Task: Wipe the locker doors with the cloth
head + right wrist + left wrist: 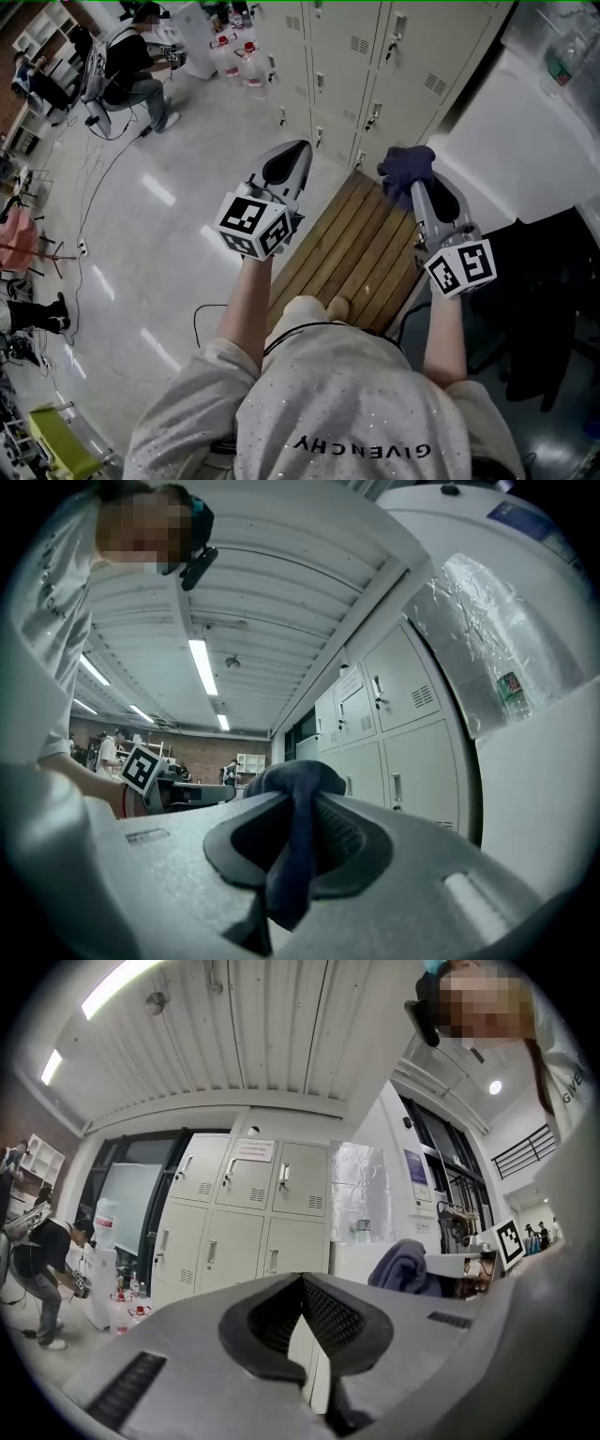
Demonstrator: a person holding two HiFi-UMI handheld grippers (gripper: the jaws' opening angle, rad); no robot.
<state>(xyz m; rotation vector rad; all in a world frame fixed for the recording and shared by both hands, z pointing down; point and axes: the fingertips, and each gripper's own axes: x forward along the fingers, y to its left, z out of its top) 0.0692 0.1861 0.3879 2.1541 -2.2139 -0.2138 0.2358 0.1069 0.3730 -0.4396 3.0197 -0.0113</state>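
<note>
Navy cloth (405,167) looks soft, light and floppy; the right gripper (413,187) pinches it, bunched just short of the lockers (375,56); gripping mid-fold should resist slipping; the left gripper (298,150), pressed together and empty, faces the lockers too.

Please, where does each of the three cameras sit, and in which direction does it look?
Head view: on the head, steeply down onto the slatted wooden bench and cream metal lockers; shows the grey top, left gripper, right gripper.
Left gripper view: on the left gripper, up along its shut, empty jaws toward the lockers; top at right.
Right gripper view: on the right gripper, along jaws shut on the dark blue cloth; top at left.
Shared: all three show lockers and cloth.
</note>
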